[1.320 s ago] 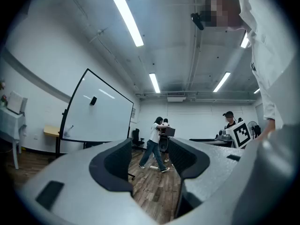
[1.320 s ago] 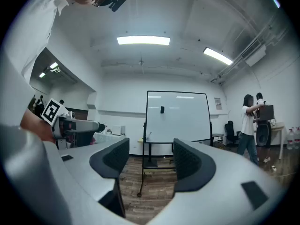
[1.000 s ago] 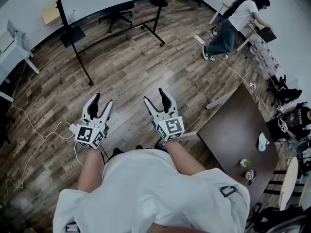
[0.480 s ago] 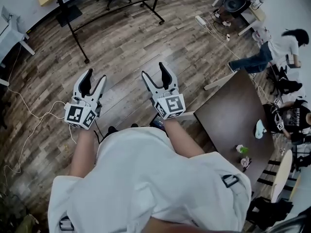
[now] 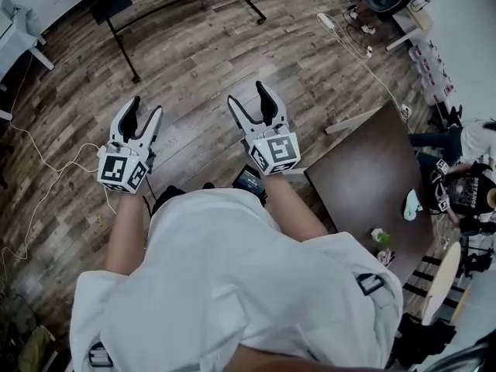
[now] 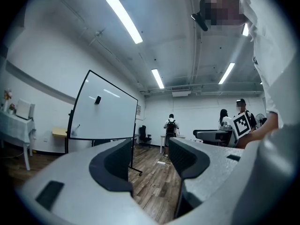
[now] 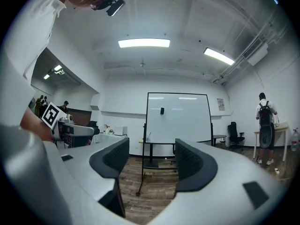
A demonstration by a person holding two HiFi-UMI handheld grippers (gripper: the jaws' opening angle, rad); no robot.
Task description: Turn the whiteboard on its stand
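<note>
While both grippers hang out front with nothing in them, this looks like the approach step. The left gripper (image 5: 146,108) and right gripper (image 5: 249,98) both have jaws apart and empty. The white rectangular whiteboard on a black wheeled stand (image 7: 178,118) is across the wooden plank floor (image 5: 201,60), well apart from both grippers and dead ahead of the right one. The next move probably calls for closing in, clamping the jaws on the frame edge, then swinging the board.

open floor (image 5: 201,76) ahead, brown table (image 5: 372,184) close on rt, whiteboard stand (image 5: 123,46) legs far fwd
</note>
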